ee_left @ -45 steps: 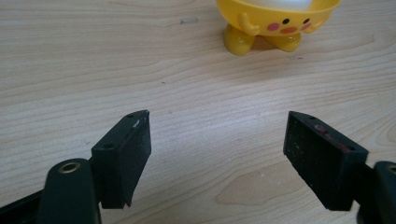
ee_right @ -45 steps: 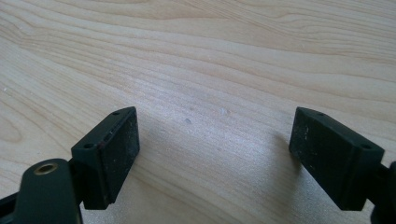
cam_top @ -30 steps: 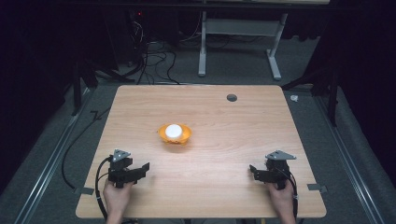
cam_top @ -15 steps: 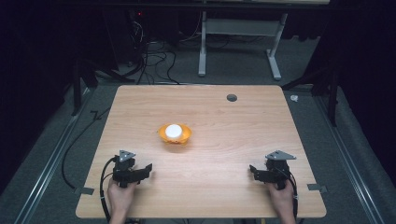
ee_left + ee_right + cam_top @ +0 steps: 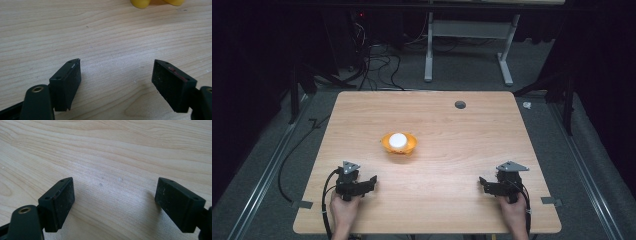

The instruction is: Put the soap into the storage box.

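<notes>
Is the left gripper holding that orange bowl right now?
No, the left gripper sits open near the table's front edge, apart from the orange bowl.

Your left gripper (image 5: 371,181) and right gripper (image 5: 482,182) rest low on the near part of the wooden table (image 5: 462,145), well apart, each held in a hand. An orange bowl (image 5: 399,144) holding a white round object (image 5: 397,140) sits near the table's middle, beyond your left gripper. A dark round hole (image 5: 460,104) lies near the far edge.
</notes>
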A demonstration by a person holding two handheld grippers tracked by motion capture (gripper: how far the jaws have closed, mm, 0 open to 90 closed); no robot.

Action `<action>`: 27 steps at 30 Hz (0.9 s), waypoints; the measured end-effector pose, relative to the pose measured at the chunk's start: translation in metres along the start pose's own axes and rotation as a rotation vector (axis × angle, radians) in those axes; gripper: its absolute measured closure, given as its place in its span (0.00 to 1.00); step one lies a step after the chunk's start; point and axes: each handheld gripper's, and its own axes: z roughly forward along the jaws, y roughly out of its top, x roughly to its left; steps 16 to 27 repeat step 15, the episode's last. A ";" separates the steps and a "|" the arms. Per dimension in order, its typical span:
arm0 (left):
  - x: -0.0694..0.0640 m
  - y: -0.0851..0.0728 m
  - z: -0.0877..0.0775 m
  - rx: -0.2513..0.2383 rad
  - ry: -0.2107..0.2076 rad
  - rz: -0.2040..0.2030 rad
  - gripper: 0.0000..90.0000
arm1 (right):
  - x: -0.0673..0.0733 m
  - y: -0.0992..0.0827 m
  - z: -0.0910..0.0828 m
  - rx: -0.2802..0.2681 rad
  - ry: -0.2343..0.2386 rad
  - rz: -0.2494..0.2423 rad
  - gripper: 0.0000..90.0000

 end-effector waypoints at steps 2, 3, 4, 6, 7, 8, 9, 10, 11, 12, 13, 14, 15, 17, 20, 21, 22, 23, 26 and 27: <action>-0.003 -0.001 0.002 -0.005 0.018 0.026 0.26 | 0.000 0.000 0.000 0.000 0.000 -0.001 0.19; -0.004 -0.001 0.003 -0.008 0.028 0.039 0.26 | 0.000 0.000 0.000 0.000 0.000 0.000 0.19; -0.006 -0.002 0.004 -0.011 0.043 0.058 0.26 | 0.000 0.000 0.000 0.000 0.000 0.001 0.19; -0.008 -0.004 0.006 -0.033 0.050 0.067 0.23 | 0.000 0.000 0.000 0.000 0.000 -0.001 0.19; -0.008 -0.005 0.006 -0.032 0.051 0.065 0.22 | 0.000 0.000 0.000 0.000 0.000 -0.001 0.19; -0.008 -0.005 0.006 -0.034 0.054 0.062 0.22 | 0.000 0.000 0.000 0.000 0.000 0.000 0.19; -0.008 -0.005 0.006 -0.034 0.056 0.062 0.22 | 0.000 0.000 0.000 0.000 0.000 -0.001 0.19; -0.009 -0.005 0.006 -0.034 0.056 0.061 0.22 | 0.000 0.000 0.000 0.000 0.000 0.001 0.19; -0.008 -0.005 0.006 -0.034 0.055 0.062 0.22 | 0.000 0.000 0.000 0.000 -0.001 0.000 0.19; -0.008 -0.005 0.006 -0.033 0.054 0.061 0.22 | 0.000 0.000 0.000 0.000 -0.001 0.000 0.19; -0.008 -0.005 0.006 -0.033 0.053 0.061 0.22 | 0.000 0.000 0.000 0.000 -0.001 0.000 0.19; -0.008 -0.005 0.006 -0.033 0.053 0.061 0.22 | 0.000 0.000 0.000 0.000 -0.001 0.001 0.19; -0.008 -0.005 0.006 -0.033 0.053 0.061 0.22 | 0.000 0.000 0.000 0.000 -0.001 0.001 0.19; -0.008 -0.005 0.006 -0.033 0.053 0.061 0.22 | 0.000 0.000 0.000 0.000 -0.001 0.001 0.19; -0.008 -0.005 0.006 -0.033 0.053 0.061 0.22 | 0.000 0.000 0.000 0.000 -0.001 0.001 0.19; -0.008 -0.005 0.006 -0.033 0.053 0.061 0.22 | 0.000 0.000 0.000 0.000 -0.001 0.001 0.19; -0.008 -0.005 0.006 -0.033 0.053 0.061 0.22 | 0.000 0.000 0.000 0.000 -0.001 0.001 0.19; -0.008 -0.005 0.006 -0.033 0.053 0.061 0.22 | 0.000 0.000 0.000 0.000 -0.001 0.001 0.19; -0.008 -0.005 0.006 -0.033 0.053 0.061 0.22 | 0.000 0.000 0.000 0.000 -0.001 0.001 0.19; -0.008 -0.005 0.006 -0.033 0.053 0.061 0.22 | 0.000 0.000 0.000 0.000 -0.001 0.001 0.19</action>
